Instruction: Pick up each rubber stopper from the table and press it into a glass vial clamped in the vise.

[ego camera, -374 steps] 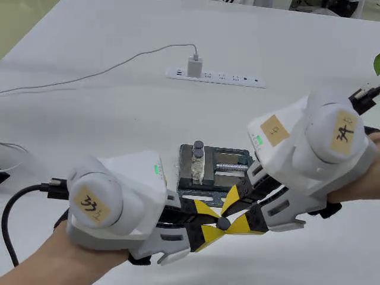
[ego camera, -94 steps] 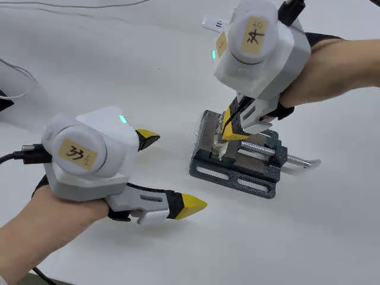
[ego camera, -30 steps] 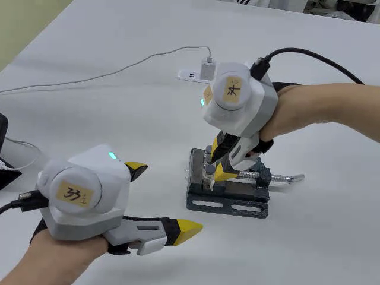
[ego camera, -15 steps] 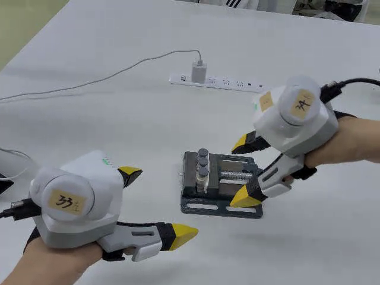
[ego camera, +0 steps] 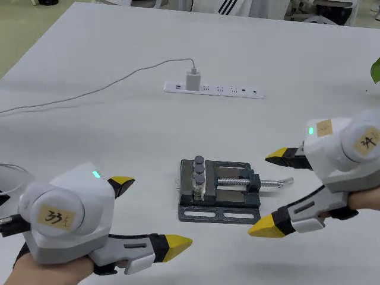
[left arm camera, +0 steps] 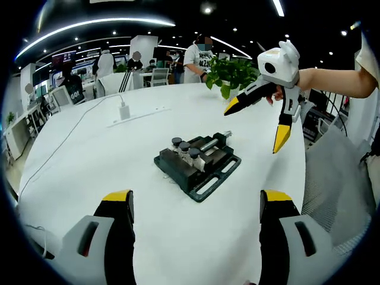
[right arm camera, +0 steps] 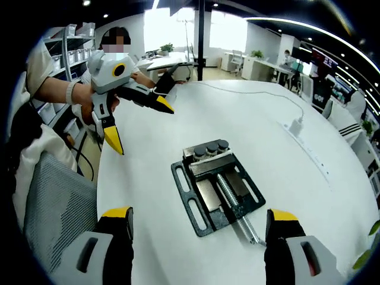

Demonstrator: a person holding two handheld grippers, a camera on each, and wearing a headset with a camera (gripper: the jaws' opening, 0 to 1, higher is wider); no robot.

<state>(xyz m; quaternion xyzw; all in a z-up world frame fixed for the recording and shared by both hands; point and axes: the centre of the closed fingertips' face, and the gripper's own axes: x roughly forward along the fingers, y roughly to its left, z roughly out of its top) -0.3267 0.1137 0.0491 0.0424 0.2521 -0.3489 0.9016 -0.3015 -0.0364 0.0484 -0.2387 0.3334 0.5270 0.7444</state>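
Note:
A dark metal vise [ego camera: 228, 209] sits mid-table and clamps three glass vials [ego camera: 199, 178] in a row, each capped with a dark rubber stopper [ego camera: 199, 160]. My left gripper [ego camera: 148, 214] hovers open at the lower left, well short of the vise. To the vise's right, my right gripper [ego camera: 270, 191] is open too and holds nothing. The left gripper view has the vise [left arm camera: 205, 172], the vials [left arm camera: 181, 148] and the right gripper [left arm camera: 256, 123]. In the right gripper view the vise [right arm camera: 205, 217] lies ahead with the vials [right arm camera: 208, 151] and, beyond them, the left gripper [right arm camera: 139, 124].
A white power strip [ego camera: 225, 90] with a plugged charger lies behind the vise, and its cable [ego camera: 89, 89] trails left. The vise's screw handle [ego camera: 279, 183] points right. A green leaf [ego camera: 376, 68] shows at the right edge. A mesh chair [right arm camera: 53, 214] stands by the table.
My right gripper has left the vials, opened and drawn back to the right of the vise. The left gripper stays open at the lower left. The head camera has shifted.

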